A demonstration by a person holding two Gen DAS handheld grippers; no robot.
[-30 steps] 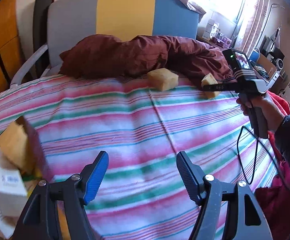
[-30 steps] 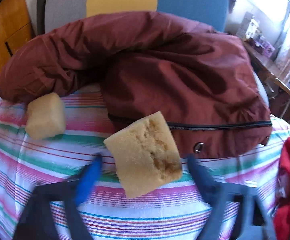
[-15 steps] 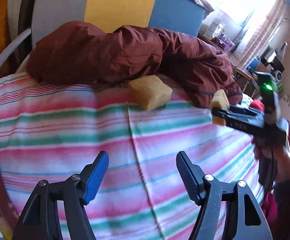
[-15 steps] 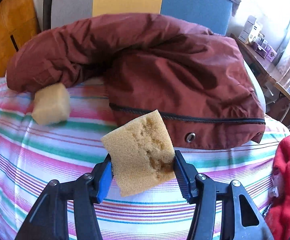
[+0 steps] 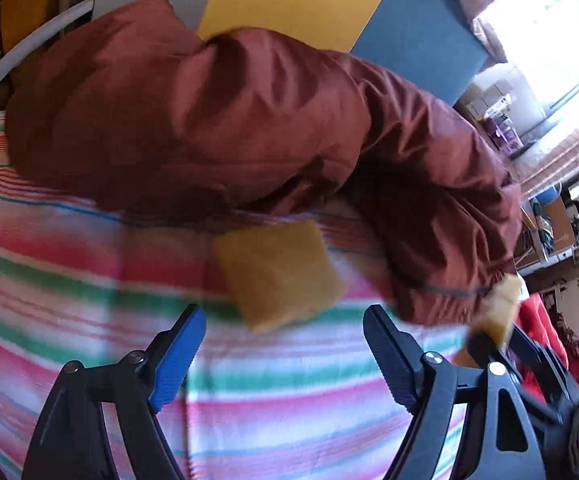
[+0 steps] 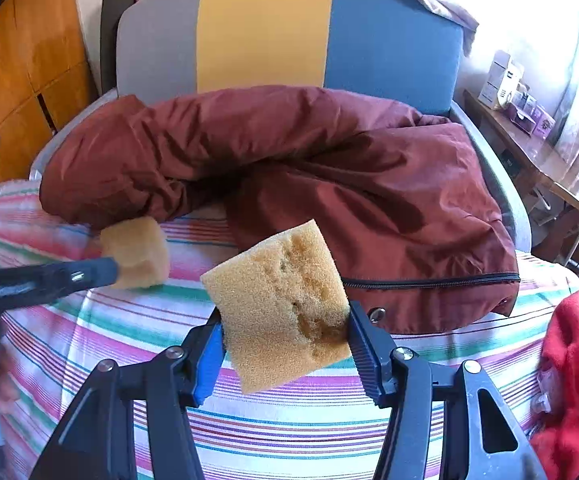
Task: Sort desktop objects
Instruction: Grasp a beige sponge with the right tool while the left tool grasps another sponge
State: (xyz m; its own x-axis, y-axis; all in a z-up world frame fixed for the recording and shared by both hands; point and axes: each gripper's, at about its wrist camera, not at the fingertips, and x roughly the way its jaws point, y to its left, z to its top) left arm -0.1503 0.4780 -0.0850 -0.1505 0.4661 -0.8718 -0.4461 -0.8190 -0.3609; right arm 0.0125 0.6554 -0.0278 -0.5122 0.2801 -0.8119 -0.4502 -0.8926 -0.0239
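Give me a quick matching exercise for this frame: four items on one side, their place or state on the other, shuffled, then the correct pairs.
Items:
1. held sponge
2. loose sponge
3. maroon jacket
4. left gripper

States:
A. open, just short of its target
B. lying on the striped cloth
C. clamped in the right gripper
D. heaped against the chair back

Pairs: 1-C, 2-B, 3-D, 4-A
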